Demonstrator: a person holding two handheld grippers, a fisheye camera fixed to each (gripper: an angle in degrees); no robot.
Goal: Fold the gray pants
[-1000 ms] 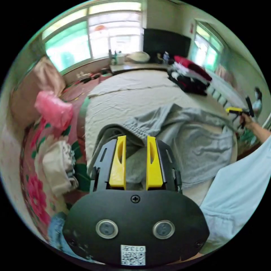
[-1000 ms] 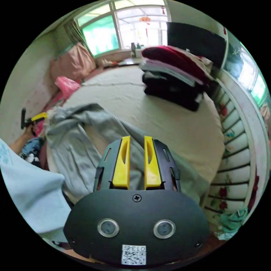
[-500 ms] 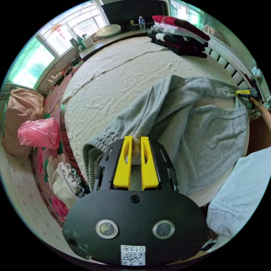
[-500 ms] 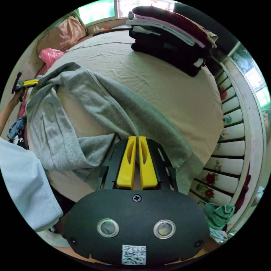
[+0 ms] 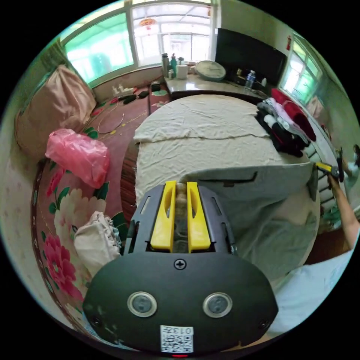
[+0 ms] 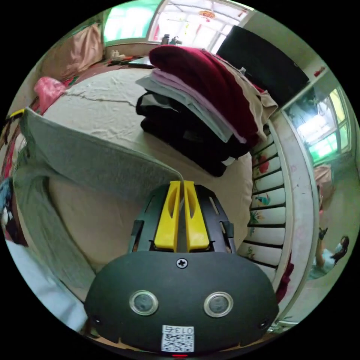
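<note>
Your left hand-held gripper [image 5: 180,184] sits at the lower centre of the left gripper view, its yellow jaws nearly closed and pinching a bunched edge of the gray pants [image 5: 262,187]. From there the pants stretch to the right of the frame as a taut band over the bed [image 5: 195,127], ending at your right hand-held gripper [image 5: 325,167] near the right edge, where your hand [image 5: 333,180] holds it. A lower part of the pants hangs down toward the lower right.

In the right gripper view, your right hand-held gripper [image 6: 182,183] at the lower centre has its jaws pressed together on a thin edge of the pants [image 6: 97,161]. The cloth runs off to the left of the frame, up to the left hand-held gripper [image 6: 15,113] at the left edge, and a fold drops down the lower left.

A stack of folded clothes [image 6: 202,108], dark red on top and black at the bottom, lies on the bed in the upper centre of that view, apart from the pants. A pink bag [image 5: 77,155] lies at the left of the left gripper view.

Each gripper body carries a white sticker with a square code [image 5: 177,338] and small characters above it, too small and mirrored to read surely. No brand shows on the pants.
</note>
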